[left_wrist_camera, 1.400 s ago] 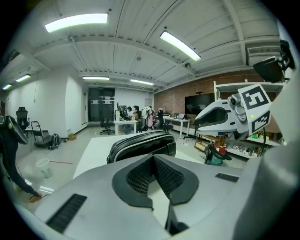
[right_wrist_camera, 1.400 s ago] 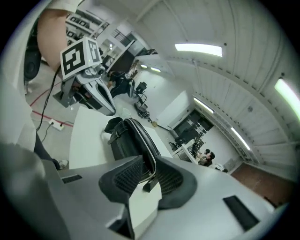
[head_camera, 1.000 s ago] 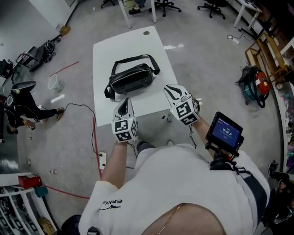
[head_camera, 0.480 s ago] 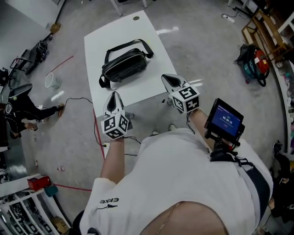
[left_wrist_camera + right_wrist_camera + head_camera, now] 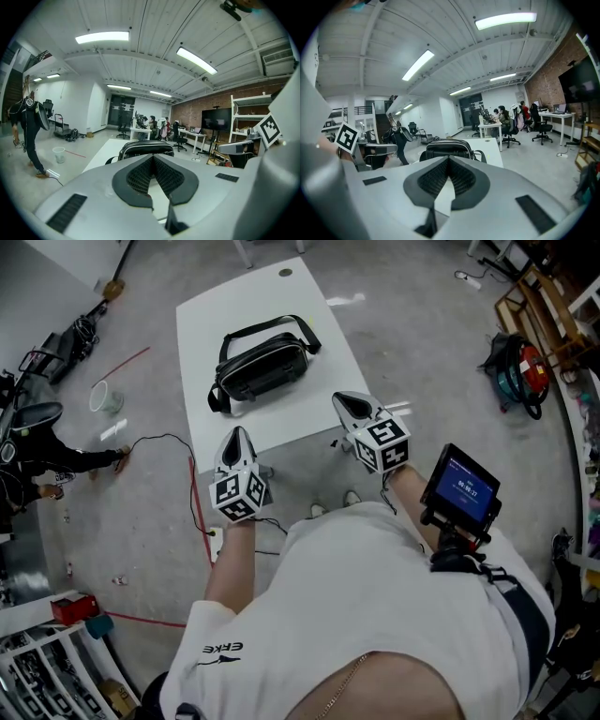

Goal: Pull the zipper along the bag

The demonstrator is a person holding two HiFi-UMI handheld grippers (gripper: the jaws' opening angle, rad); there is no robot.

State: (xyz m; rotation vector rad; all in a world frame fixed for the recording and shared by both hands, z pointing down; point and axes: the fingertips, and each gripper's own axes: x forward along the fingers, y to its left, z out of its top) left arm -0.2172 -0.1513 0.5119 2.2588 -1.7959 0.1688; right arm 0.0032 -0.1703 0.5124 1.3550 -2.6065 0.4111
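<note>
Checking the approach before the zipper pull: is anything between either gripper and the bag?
Nothing visible does. Only bare table lies between the bag and the left gripper and right gripper. Both are shut and empty, near the table's front edge.

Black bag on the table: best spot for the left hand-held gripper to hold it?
Likely the bag's left end, where the strap joins, approached from the table's near edge: it narrows there and sits nearest the left hand-held gripper. Zipper pull isn't discernible.
</note>
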